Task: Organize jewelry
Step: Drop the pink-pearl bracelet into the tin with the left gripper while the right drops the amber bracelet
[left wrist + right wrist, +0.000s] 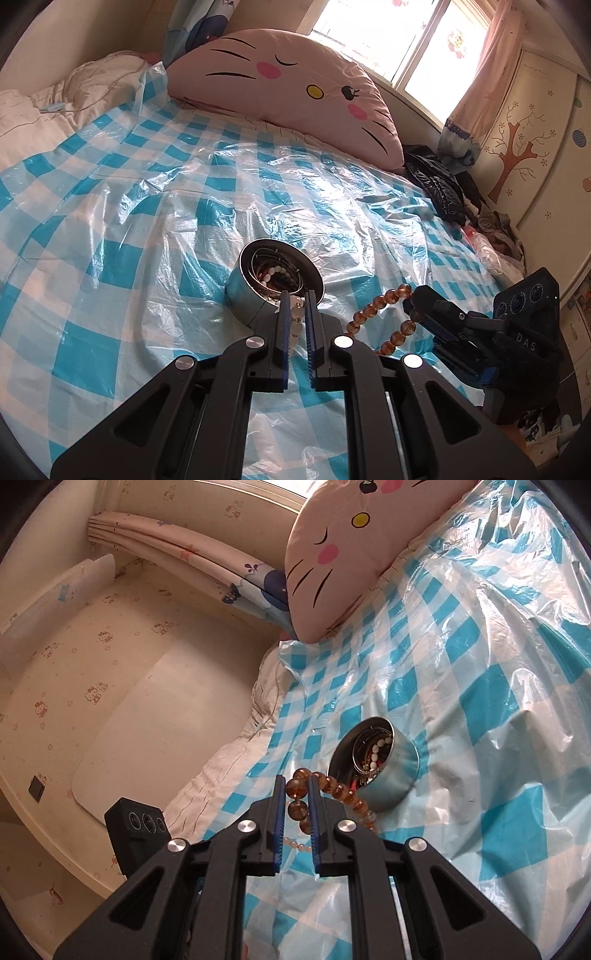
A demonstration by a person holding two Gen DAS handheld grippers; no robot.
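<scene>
Dangling amber bead bracelet [334,788] – pinched between right tongs [297,786]

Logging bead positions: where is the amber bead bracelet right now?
The amber bead bracelet is clamped in the right gripper, hanging just beside the round metal tin on the checked plastic sheet.

Bed [147,192] covered with blue-checked plastic sheet; pink cat-face cushion [295,85] at head. Daylit window [388,33], pink curtain [491,62], tree-decorated wardrobe [535,147].
</scene>
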